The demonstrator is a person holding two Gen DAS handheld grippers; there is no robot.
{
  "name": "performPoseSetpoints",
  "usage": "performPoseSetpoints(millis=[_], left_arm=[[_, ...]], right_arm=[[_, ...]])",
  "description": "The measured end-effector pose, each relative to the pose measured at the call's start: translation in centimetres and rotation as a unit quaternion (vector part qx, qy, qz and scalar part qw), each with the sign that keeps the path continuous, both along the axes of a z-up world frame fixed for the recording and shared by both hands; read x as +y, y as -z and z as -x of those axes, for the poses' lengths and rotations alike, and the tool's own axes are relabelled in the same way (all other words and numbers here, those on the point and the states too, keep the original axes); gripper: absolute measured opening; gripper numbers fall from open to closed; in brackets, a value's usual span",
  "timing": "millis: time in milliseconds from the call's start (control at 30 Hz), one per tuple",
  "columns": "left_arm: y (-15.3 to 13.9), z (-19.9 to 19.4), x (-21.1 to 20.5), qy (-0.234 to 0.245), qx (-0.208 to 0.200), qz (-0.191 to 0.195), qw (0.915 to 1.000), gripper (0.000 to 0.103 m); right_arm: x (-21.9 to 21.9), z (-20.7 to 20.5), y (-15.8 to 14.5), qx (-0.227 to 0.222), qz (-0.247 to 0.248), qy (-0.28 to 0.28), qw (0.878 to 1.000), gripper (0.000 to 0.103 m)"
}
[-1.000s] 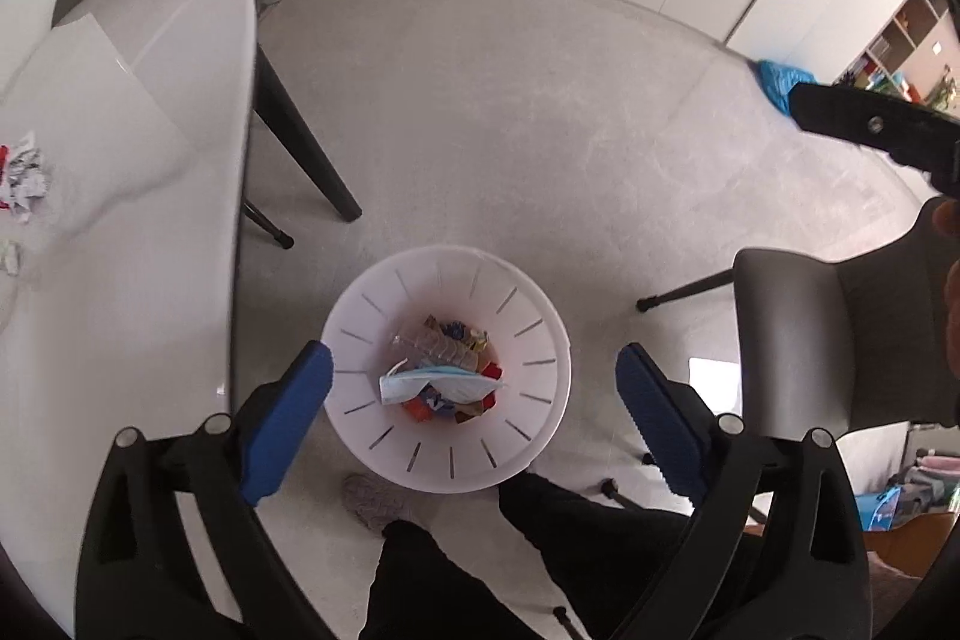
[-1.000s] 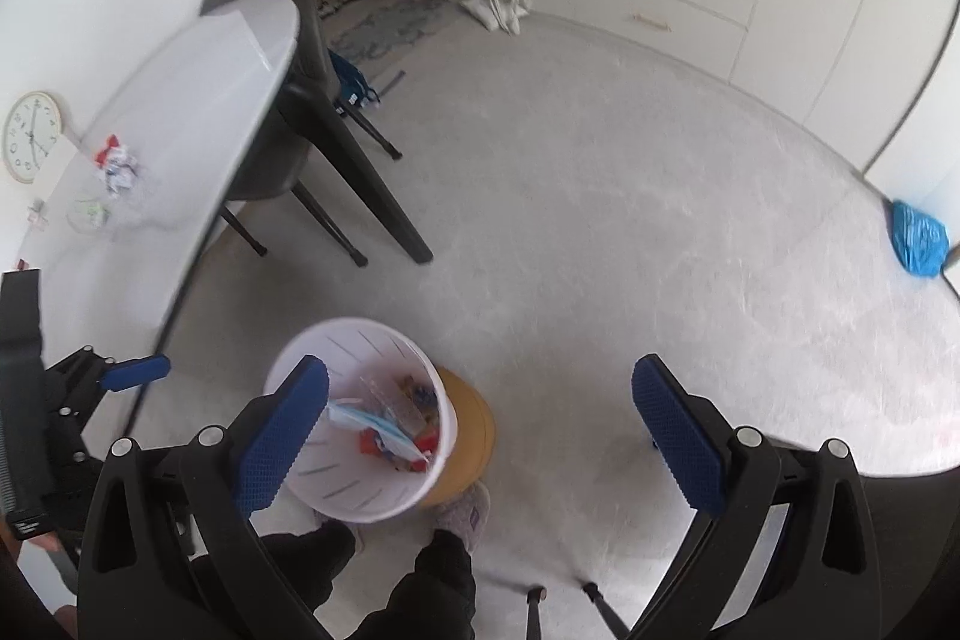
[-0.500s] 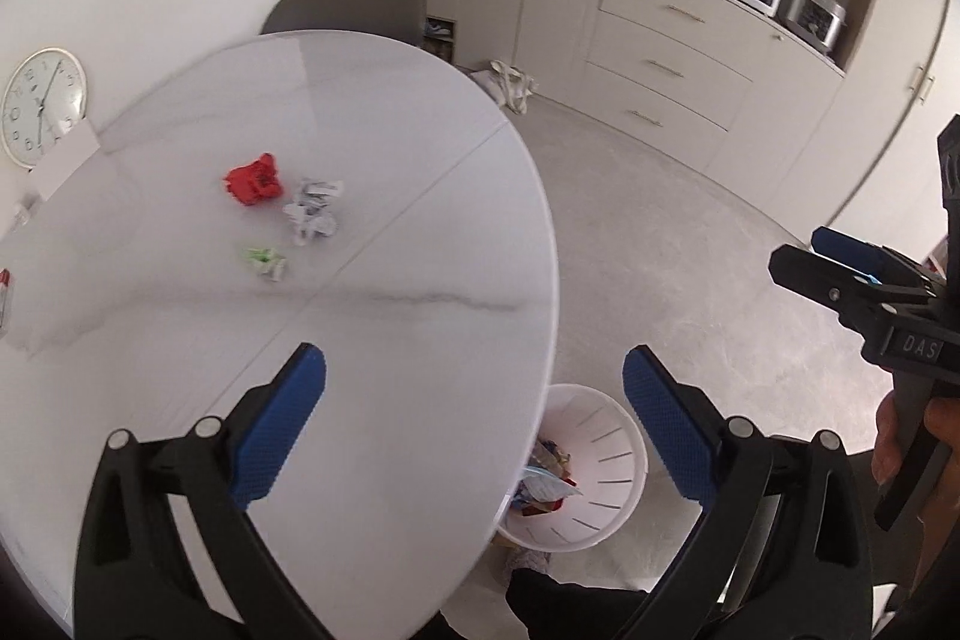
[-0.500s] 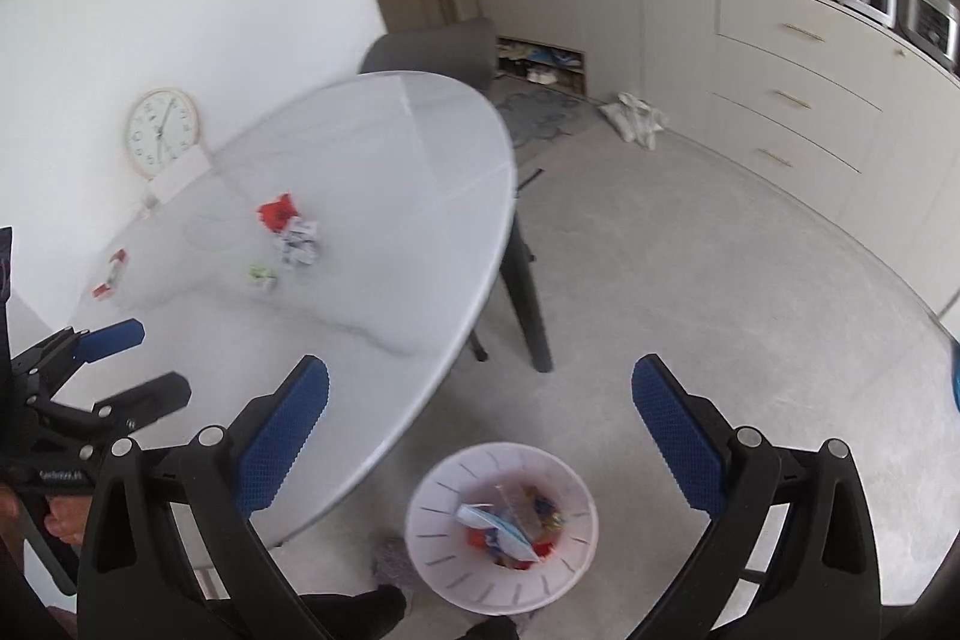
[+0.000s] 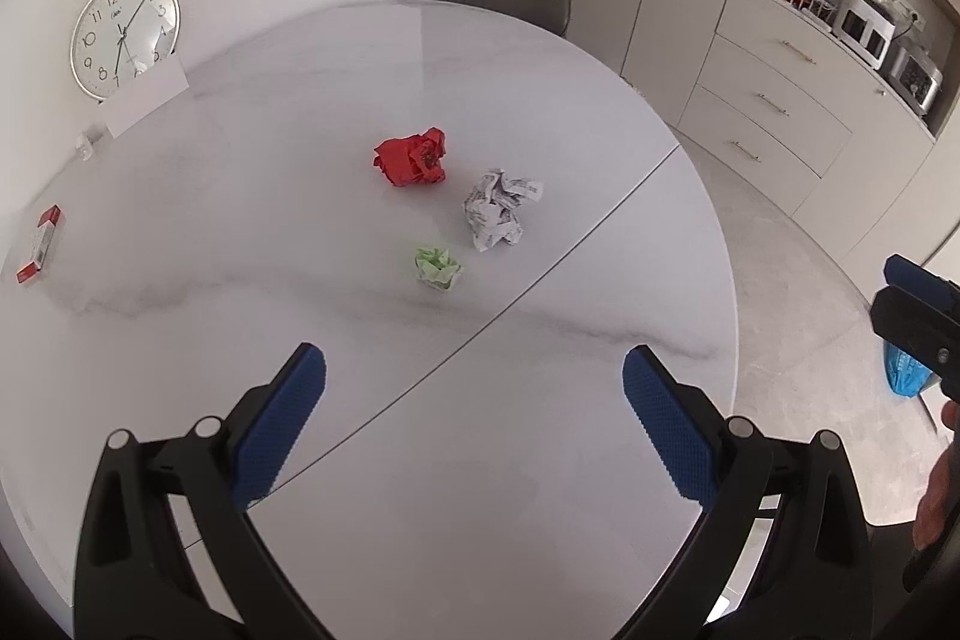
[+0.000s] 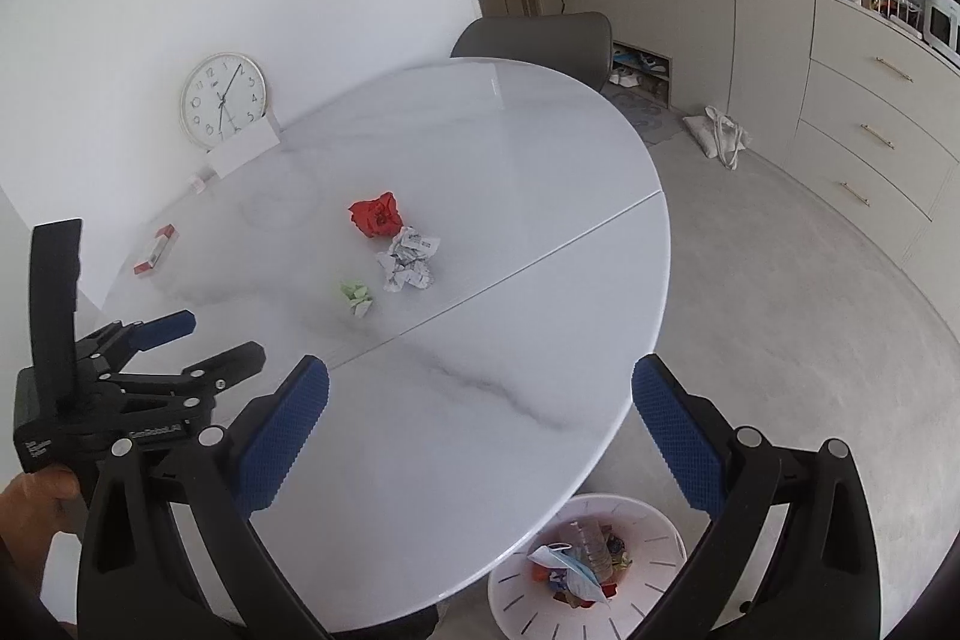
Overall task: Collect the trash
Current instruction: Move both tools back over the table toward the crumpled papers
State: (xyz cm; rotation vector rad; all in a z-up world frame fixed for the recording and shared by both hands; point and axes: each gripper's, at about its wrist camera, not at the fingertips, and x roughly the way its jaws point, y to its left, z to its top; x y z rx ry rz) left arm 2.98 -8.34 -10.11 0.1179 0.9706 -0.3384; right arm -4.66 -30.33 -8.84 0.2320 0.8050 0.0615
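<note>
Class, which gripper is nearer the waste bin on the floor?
Right. The right gripper hangs over the table edge just above the waste bin; the left gripper is farther along the table, away from it.

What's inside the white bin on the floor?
The white bin holds a clear plastic bottle, a pale blue-and-white face mask and red and colourful wrappers. Whatever lies beneath that pile is covered, and the table edge hides part of the rim.
</note>
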Motion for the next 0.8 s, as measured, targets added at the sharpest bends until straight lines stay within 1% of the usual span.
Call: performPoseSetpoints(millis=[167,200,333,467,500,533,667,733,800], left_arm=[[3.0,-4.1,-0.4,-0.01,0.009,-0.007,0.9999,0.095],[3.6,-5.0,-0.6,-0.01,0.013,-0.012,0.9998,0.094],[6.8,-8.3,-1.5,-0.009,0.041,-0.022,0.9989,0.082],[9.3,-10.7,-2.5,-0.019,0.059,-0.038,0.9974,0.073],[9.8,-11.2,-2.6,-0.021,0.065,-0.038,0.9969,0.068],[10.2,-11.6,-2.7,-0.022,0.07,-0.039,0.9965,0.064],[11.3,-12.5,-3.0,-0.02,0.081,-0.043,0.9955,0.054],[11.8,-12.5,-3.1,-0.017,0.09,-0.048,0.9947,0.044],[12.1,-12.6,-3.0,-0.017,0.093,-0.045,0.9945,0.04]], right_arm=[[0.7,-3.4,0.5,0.01,-0.002,-0.003,1.0,0.101],[0.7,-4.0,0.7,0.013,-0.003,-0.003,1.0,0.101],[0.5,-6.5,1.8,0.03,-0.002,-0.007,1.0,0.101],[0.2,-8.5,3.1,0.045,-0.001,-0.018,0.999,0.101],[0.1,-8.9,3.5,0.049,-0.002,-0.02,0.999,0.101],[0.1,-9.4,3.8,0.053,-0.005,-0.022,0.998,0.101],[0.1,-11.0,4.9,0.062,-0.017,-0.034,0.997,0.101],[0.3,-11.9,5.3,0.067,-0.019,-0.042,0.997,0.101],[0.7,-12.9,5.6,0.071,-0.021,-0.053,0.996,0.101]])
